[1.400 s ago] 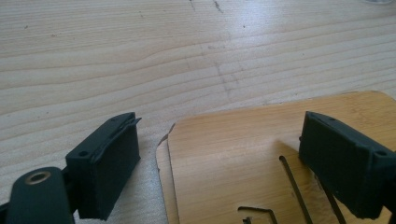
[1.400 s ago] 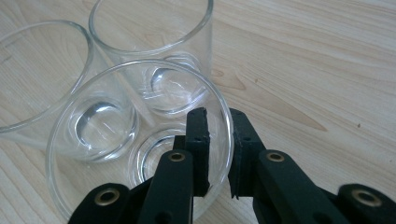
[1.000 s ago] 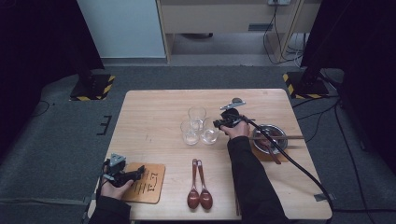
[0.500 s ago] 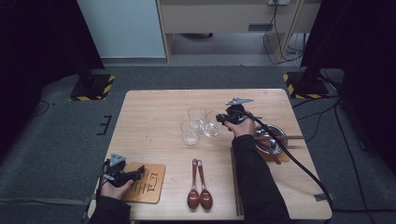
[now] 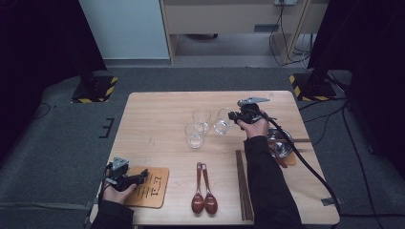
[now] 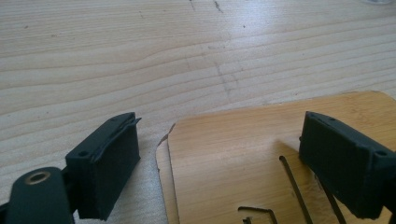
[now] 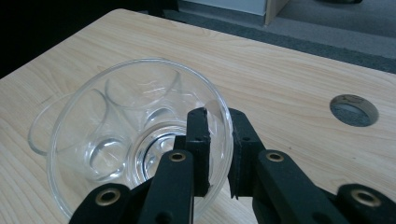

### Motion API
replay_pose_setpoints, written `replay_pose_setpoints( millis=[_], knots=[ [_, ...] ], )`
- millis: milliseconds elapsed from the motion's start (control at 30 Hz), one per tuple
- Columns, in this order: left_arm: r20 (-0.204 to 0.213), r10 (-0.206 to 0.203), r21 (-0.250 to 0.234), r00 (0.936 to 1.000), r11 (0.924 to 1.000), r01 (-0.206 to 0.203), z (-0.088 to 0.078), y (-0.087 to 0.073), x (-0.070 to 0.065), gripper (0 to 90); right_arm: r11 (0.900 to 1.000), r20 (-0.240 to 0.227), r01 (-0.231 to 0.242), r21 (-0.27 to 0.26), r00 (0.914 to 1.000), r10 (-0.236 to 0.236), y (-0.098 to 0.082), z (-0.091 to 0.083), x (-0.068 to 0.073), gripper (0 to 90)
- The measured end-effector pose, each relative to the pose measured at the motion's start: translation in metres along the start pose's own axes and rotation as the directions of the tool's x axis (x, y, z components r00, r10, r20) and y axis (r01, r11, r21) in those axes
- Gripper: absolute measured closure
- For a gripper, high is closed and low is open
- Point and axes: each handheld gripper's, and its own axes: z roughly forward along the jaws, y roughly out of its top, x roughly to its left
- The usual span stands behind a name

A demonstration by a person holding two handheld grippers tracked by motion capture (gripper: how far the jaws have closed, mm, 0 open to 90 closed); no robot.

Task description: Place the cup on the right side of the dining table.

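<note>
Up close, the right gripper view shows a clear glass cup (image 7: 140, 144) with its rim pinched between the two black jaws of the right gripper (image 7: 219, 140): one finger (image 7: 198, 140) inside the cup, the other (image 7: 243, 140) outside against the wall. From above, that same cup (image 5: 223, 121) sits far right of two more glasses (image 5: 198, 126) on the wooden table (image 5: 157, 119), possibly just off the surface, though this is hard to judge. Near the table's left corner, the left gripper (image 5: 125, 177) rests at a bamboo board (image 5: 152, 187); its own view shows the jaws spread apart, straddling the board's edge (image 6: 224, 158) without clamping it. Two wooden spoons (image 5: 203, 191) lie nearer centre.
</note>
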Motion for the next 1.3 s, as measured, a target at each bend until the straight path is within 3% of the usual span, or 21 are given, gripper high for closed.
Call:
replay_pose_setpoints(
  millis=[500,733,1300],
  knots=[
    [0.000,-0.003,-0.003,1.0000,1.0000,0.003,0.000,0.000,0.000,11.2,1.000,0.064,-0.028,0.001,0.9976,0.028,-0.011,-0.018,-0.033,81.3],
    [0.000,-0.003,-0.003,1.0000,1.0000,0.003,0.000,0.000,0.000,11.2,0.999,0.092,-0.032,0.029,0.9954,0.030,-0.018,-0.021,-0.047,81.4],
    [0.000,-0.003,-0.003,1.0000,1.0000,0.003,0.000,0.000,0.000,11.2,0.992,0.129,-0.049,0.113,0.9911,0.034,-0.039,-0.011,-0.061,81.4]
  ],
)
